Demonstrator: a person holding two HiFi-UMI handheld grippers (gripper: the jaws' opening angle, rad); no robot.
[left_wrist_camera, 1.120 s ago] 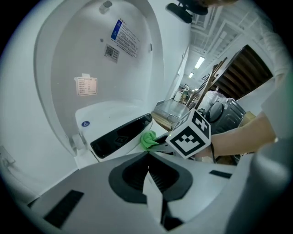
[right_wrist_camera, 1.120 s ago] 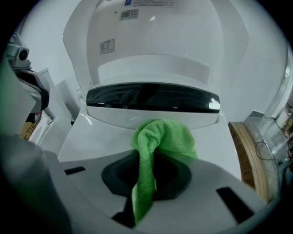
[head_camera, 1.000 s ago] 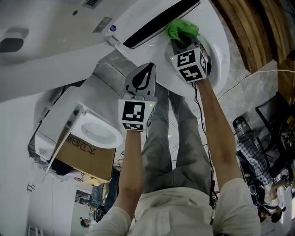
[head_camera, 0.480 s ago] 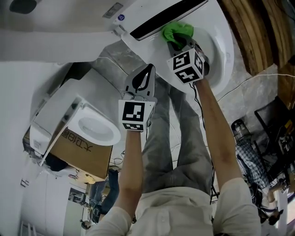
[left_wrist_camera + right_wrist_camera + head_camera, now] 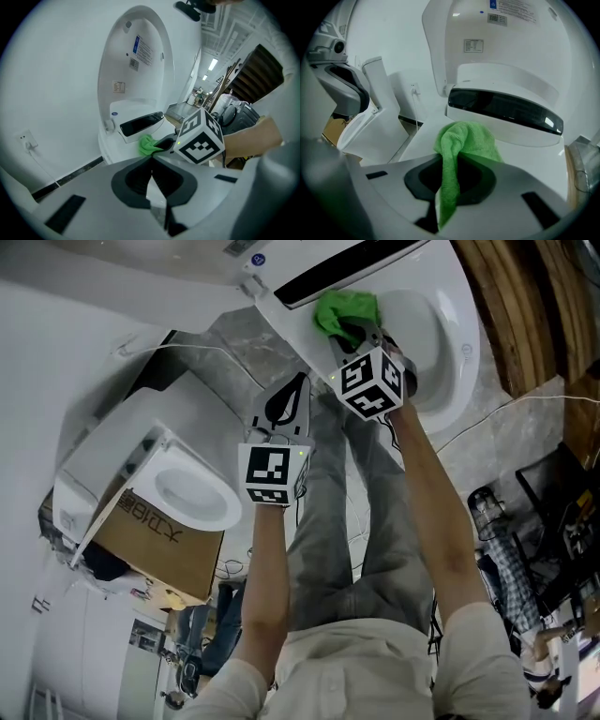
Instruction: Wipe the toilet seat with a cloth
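R gripper (image 5: pixel 445 187) jaws clamped on green cloth (image 5: pixel 465 138). Cloth is bunched and pressed on the toilet seat (image 5: pixel 423 136), just in front of the black strip (image 5: pixel 501 110) below the raised lid (image 5: pixel 511 42). L gripper (image 5: pixel 152 180) jaws closed together w/ nothing between, held apart from the toilet. Second toilet (image 5: pixel 192 498) sits by a cardboard box (image 5: pixel 164 545); box contents not visible.

— What is the person wearing?
— A pale short-sleeved shirt (image 5: pixel 375 667) and grey trousers (image 5: pixel 323 521).
— And the tools?
— The left gripper (image 5: pixel 302 381) and right gripper (image 5: pixel 354 332) have grey shells and dark inner pads. Each has a white cube (image 5: pixel 272 474) with black square markers and a small green light.
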